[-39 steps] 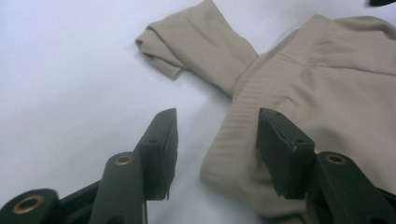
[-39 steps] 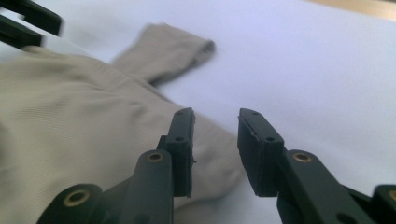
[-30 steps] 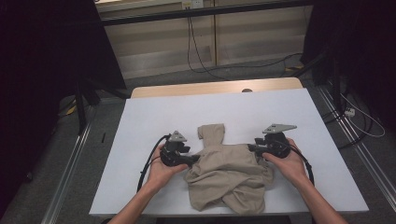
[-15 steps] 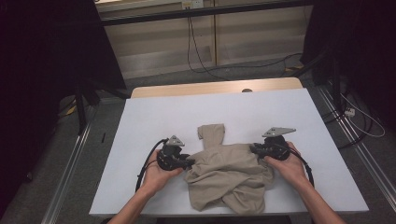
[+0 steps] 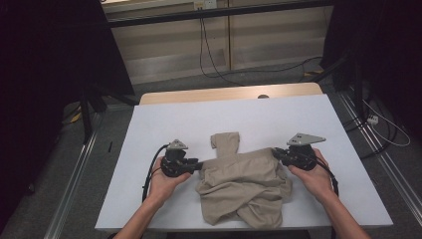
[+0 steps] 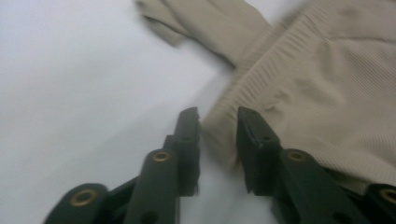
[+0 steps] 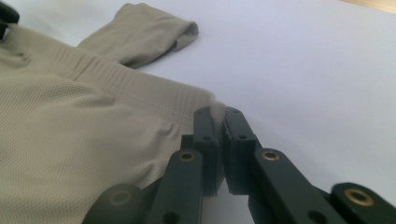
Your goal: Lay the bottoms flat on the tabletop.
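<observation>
On the white counter (image 5: 149, 134), near its front edge: beige garment (image 5: 244, 184), crumpled, one sleeve or leg folded out toward the far side. Left gripper (image 5: 198, 165) at the garment's left corner, right gripper (image 5: 274, 153) at its right corner, both on the ribbed hem. Placement reads as a two-corner hold, likely to lift or spread the cloth flat. Right fingers (image 7: 205, 135) pressed together, pinching the hem corner between them. Left fingers (image 6: 187, 135) have just been closing; hem edge between them, a narrow gap visible beside the fabric, so firm contact not confirmed. Front of garment bunched over itself; underlying folds hidden. Garment type unclear. Left gripper view blurred at top.
</observation>
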